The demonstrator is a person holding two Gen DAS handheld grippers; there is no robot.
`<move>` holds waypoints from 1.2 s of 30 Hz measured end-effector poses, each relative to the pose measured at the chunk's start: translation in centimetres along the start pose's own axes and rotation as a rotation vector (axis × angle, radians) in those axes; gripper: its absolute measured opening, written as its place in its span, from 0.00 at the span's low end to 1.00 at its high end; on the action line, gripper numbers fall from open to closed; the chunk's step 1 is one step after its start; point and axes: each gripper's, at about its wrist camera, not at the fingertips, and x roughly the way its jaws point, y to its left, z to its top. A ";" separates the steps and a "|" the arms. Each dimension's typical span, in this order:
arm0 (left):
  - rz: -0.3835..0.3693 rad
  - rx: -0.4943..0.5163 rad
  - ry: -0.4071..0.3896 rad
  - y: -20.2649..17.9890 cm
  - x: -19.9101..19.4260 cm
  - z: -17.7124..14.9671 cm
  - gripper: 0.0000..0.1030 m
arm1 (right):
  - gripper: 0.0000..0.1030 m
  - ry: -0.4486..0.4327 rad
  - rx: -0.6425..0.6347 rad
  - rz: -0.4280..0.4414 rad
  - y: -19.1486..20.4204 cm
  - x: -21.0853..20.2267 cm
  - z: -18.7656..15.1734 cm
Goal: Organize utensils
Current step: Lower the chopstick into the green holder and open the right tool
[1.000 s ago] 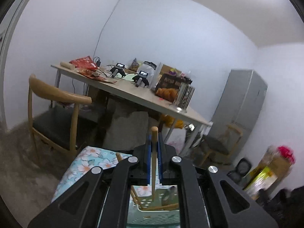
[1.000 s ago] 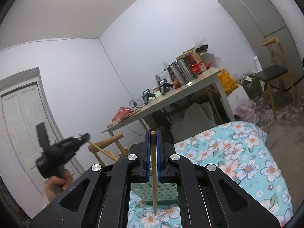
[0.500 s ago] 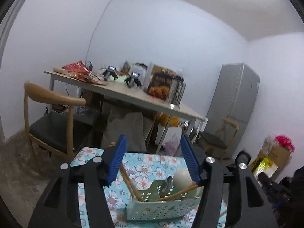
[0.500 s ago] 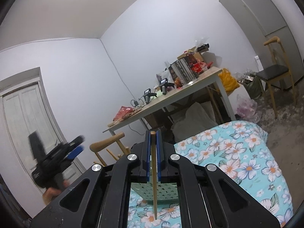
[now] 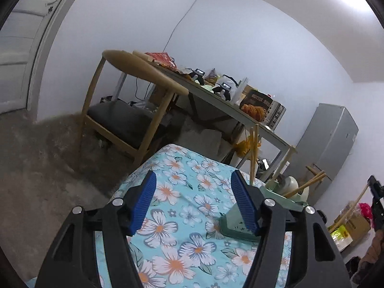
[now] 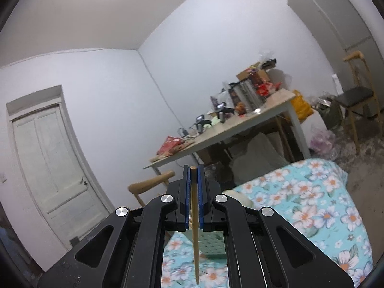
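My left gripper (image 5: 194, 204) stands open over the flowered tablecloth (image 5: 182, 184), with nothing between its blue pads. To its right a pale green utensil basket (image 5: 236, 228) sits on the cloth, partly hidden behind the right finger. Wooden chopsticks (image 5: 253, 153) and a white spoon (image 5: 291, 184) stand in it. My right gripper (image 6: 193, 171) is shut on a single wooden chopstick (image 6: 195, 228) that hangs down past the jaws. The green basket (image 6: 212, 244) shows just below it.
A wooden chair (image 5: 134, 100) stands off the far end of the cloth-covered table. Behind it runs a long cluttered table (image 5: 216, 96). A grey fridge (image 5: 331, 141) fills the right corner, and a white door (image 6: 50, 160) is at the left. The floor is bare concrete.
My left gripper opened and let go of its chopstick, then dropped lower and swung left, putting the basket on its right. My right gripper rose a little, still holding its chopstick.
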 end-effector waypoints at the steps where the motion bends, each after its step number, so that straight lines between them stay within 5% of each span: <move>1: 0.011 0.003 0.002 0.1 0.3 0.2 0.60 | 0.04 -0.004 -0.024 0.000 1.0 0.1 0.4; 16: -0.011 -0.127 0.044 3.4 -1.4 0.1 0.60 | 0.05 -0.026 -0.271 0.000 10.8 3.6 5.3; 30: -0.032 -0.170 0.047 4.7 -1.7 0.4 0.60 | 0.06 -0.010 -0.262 -0.015 11.3 12.3 6.2; 36: -0.046 -0.126 0.089 3.6 -0.9 -0.1 0.60 | 0.06 -0.031 -0.285 -0.051 10.7 14.5 3.6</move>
